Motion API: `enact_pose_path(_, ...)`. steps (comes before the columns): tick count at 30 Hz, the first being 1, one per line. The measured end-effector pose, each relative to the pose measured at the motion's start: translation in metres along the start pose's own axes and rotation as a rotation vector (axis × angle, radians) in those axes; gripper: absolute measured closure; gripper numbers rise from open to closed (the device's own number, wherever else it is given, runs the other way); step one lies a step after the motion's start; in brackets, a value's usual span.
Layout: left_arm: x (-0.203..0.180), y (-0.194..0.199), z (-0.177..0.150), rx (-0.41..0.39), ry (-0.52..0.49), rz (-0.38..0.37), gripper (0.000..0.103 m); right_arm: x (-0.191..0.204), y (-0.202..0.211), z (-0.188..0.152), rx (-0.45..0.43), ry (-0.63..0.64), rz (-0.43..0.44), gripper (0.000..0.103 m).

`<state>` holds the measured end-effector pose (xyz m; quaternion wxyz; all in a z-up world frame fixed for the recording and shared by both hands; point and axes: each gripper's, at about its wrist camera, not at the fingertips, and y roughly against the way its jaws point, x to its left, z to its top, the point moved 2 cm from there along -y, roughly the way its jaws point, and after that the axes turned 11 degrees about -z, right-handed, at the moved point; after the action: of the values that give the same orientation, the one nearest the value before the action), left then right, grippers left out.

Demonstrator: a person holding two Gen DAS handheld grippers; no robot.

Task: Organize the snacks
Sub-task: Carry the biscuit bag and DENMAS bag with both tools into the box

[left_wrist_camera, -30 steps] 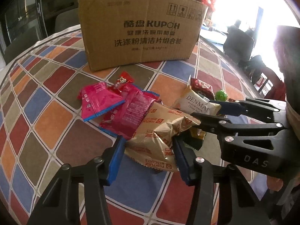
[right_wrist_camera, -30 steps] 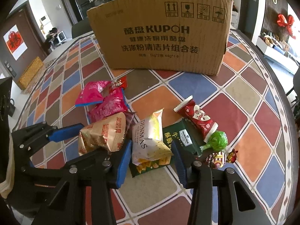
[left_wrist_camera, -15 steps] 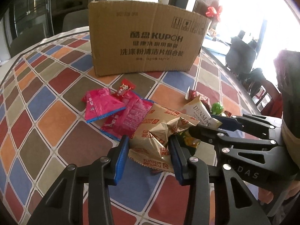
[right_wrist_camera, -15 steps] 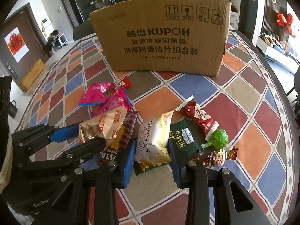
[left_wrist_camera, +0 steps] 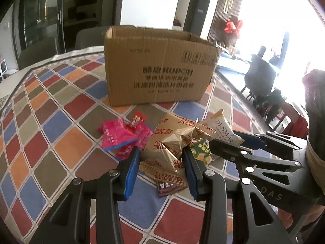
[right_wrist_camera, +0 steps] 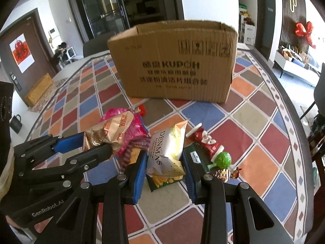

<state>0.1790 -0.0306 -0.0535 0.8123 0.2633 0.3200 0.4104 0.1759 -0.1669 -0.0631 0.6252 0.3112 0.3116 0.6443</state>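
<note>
Both packs came up off the table since a sec ago: my left gripper (left_wrist_camera: 160,158) pinches the Fortune biscuits bag (left_wrist_camera: 174,140), right gripper (right_wrist_camera: 164,162) clamps the Denmas pack (right_wrist_camera: 168,150), cardboard box (right_wrist_camera: 174,61) beyond.

A home dining room: checkered cloth on the bench (right_wrist_camera: 254,109), dining chairs (left_wrist_camera: 259,77), glass-door cabinet (right_wrist_camera: 101,10), red door decoration (right_wrist_camera: 20,50).
</note>
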Motion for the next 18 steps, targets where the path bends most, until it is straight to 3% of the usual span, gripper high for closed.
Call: enact_pose_path(18,-0.016,0.042,0.068,-0.191,-0.058,0.026,0.061,-0.012,0.051,0.057,-0.201,-0.044,-0.014,0.067)
